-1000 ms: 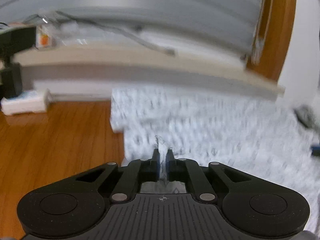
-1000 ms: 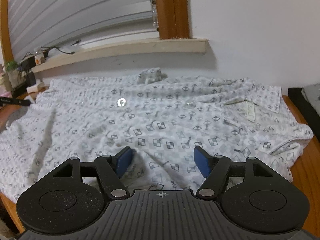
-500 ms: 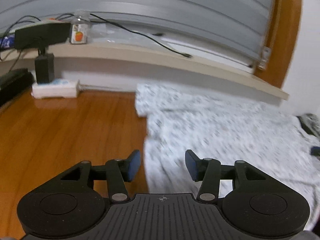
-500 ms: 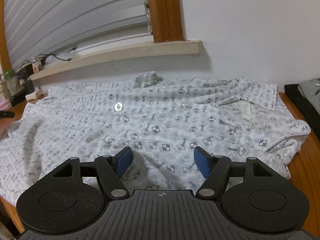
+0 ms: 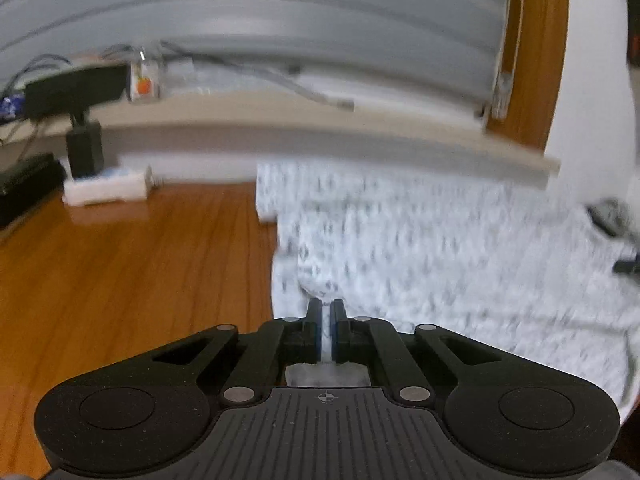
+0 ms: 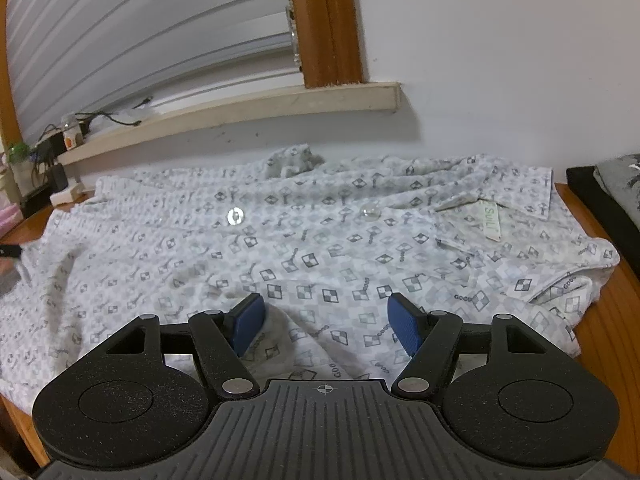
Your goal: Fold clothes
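While a white button-up shirt printed with small grey diamonds (image 6: 320,248) lies spread, collar to the right, across a warm brown wooden table (image 5: 120,280) below a pale window ledge (image 6: 240,108), the black left gripper (image 5: 326,308) has just closed its jaws on a thin ridge of cloth at the shirt's left hem edge. To fold well, that pinch should probably be lifted only slightly and carried over in one smooth sweep, keeping the hem taut so no crease bunches underneath. Both tools point forward and gently downward. Over the shirt's near edge, the black right gripper (image 6: 326,320) has its blue pads (image 6: 248,320) spread wide, gripping nothing.
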Motion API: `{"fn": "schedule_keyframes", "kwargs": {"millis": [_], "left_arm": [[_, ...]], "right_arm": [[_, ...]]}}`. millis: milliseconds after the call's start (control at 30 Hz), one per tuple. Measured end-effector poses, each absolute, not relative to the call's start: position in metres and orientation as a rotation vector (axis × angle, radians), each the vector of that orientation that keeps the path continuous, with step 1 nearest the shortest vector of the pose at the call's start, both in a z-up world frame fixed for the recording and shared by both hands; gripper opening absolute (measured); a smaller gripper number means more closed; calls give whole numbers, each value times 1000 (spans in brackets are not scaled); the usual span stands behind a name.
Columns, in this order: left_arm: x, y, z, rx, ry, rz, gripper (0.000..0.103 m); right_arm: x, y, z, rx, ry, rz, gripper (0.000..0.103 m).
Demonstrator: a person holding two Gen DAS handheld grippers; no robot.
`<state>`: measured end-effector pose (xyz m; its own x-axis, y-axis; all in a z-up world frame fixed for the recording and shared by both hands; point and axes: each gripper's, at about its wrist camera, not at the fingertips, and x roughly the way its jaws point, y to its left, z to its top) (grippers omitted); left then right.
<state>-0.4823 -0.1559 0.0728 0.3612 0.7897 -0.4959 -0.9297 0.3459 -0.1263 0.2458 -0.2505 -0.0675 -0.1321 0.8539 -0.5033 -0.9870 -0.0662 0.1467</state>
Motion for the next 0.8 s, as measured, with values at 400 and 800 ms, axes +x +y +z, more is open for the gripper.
{"fn": "schedule_keyframes", "kwargs": {"millis": [400, 800], "left_arm": [[-447, -171, 90, -352, 433, 1120, 56], [-255, -216, 61, -250, 543, 592, 25]], "right_arm": [[246, -250, -68, -324, 533, 1627, 68], [250, -252, -68, -295, 538, 1630, 68]]}}
